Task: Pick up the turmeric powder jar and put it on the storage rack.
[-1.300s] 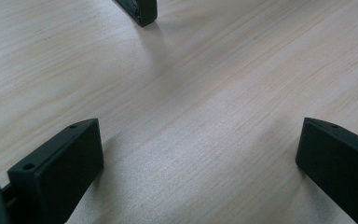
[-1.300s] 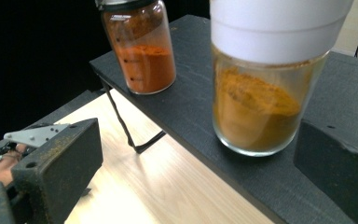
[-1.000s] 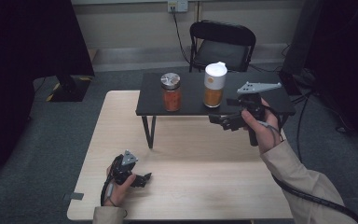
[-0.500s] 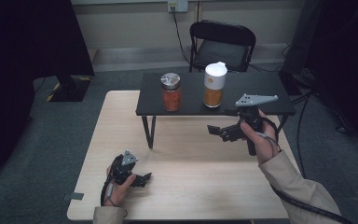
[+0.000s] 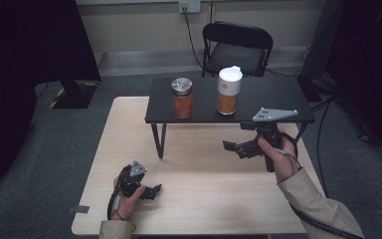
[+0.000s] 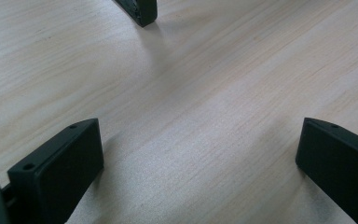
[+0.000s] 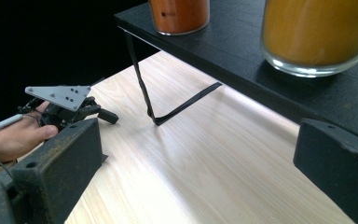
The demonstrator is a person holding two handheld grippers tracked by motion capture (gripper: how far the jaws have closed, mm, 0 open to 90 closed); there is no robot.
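- Currently, the right gripper is empty with jaws spread wide, sitting right of frame centre, below the shelf edge.
- Nearest thing: the white-lidded jar, up and slightly left of the jaws, upright, long axis vertical, lid pointing up.
- Right hand is nearer; the orange jar stands farther left.
- Left gripper, lower left, jaws open, holds nothing on the table.

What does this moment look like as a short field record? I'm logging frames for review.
surface: wooden table with a black shelf standing on it
on shelf: metal-lidded jar, white-lidded jar
right gripper: jaws open, empty, low in front of the shelf
left gripper: jaws open, empty, near the table's front edge
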